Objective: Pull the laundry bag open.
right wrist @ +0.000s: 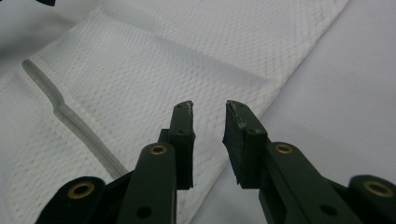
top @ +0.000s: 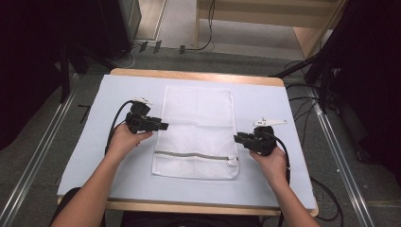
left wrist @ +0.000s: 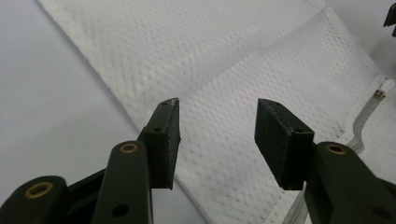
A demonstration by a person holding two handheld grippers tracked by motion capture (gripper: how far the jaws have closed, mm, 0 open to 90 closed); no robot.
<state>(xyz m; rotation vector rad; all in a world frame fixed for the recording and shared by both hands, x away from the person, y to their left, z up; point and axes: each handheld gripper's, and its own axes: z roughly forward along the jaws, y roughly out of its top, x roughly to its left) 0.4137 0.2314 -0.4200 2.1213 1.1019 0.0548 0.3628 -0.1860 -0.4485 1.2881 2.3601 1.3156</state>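
Forearms were seen entering from the near edge; the left gripper (top: 152,124) and right gripper (top: 242,138) were held at opposite side edges of the flat white mesh zipped laundry bag (top: 198,123), jaws spread, nothing pinched, on the pale table (top: 94,142).

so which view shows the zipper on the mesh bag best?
The high view: the whole zipper runs across the near end of the mesh bag, pull at its right end. The right gripper view shows a stretch of it at an angle; the left gripper view catches the pull end at the frame's edge.
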